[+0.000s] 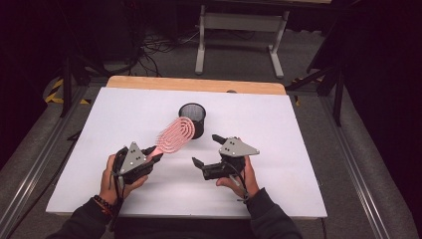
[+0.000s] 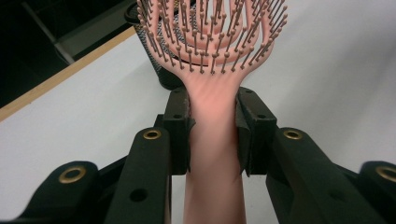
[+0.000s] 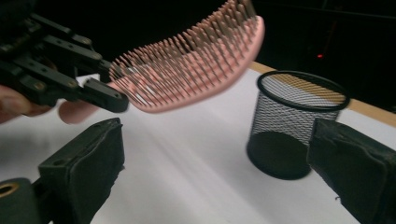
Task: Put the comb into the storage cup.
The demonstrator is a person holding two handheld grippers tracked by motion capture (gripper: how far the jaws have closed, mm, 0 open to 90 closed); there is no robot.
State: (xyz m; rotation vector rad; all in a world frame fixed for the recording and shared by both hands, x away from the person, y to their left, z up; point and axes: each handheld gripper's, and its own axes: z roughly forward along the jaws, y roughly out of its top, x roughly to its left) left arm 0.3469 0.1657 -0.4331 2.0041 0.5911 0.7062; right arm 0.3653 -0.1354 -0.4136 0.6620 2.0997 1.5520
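On the white worktop (image 1: 124,119) the left gripper (image 1: 154,157) pinches the handle of a pink brush (image 1: 175,134), its two jaws pressed against either side of the handle just below the head. In the left gripper view the brush (image 2: 212,93) runs straight up between the jaws, bristles facing the camera, with the head reaching out over the cup (image 2: 161,70) behind it. From the high view the brush is lifted off the worktop and slants away from the person toward the upper right, its head overlapping the near left side of the black mesh cup (image 1: 193,118), which stands upright around the middle of the worktop. The right gripper view shows the brush (image 3: 187,70) from the side, held in the air with bristles up, its tip near the rim of the cup (image 3: 294,126) but apart from it; the left gripper (image 3: 100,95) shows at the left there with fingers (image 3: 74,112) behind it. The right gripper (image 1: 205,149) sits low over the worktop, right of the left one and in front of the cup, its jaws spread wide with nothing between them; in its own view the cup stands between the jaw tips, farther off. A hand (image 1: 112,179) holds the left gripper and the other hand (image 1: 241,179) the right, both in dark sleeves.
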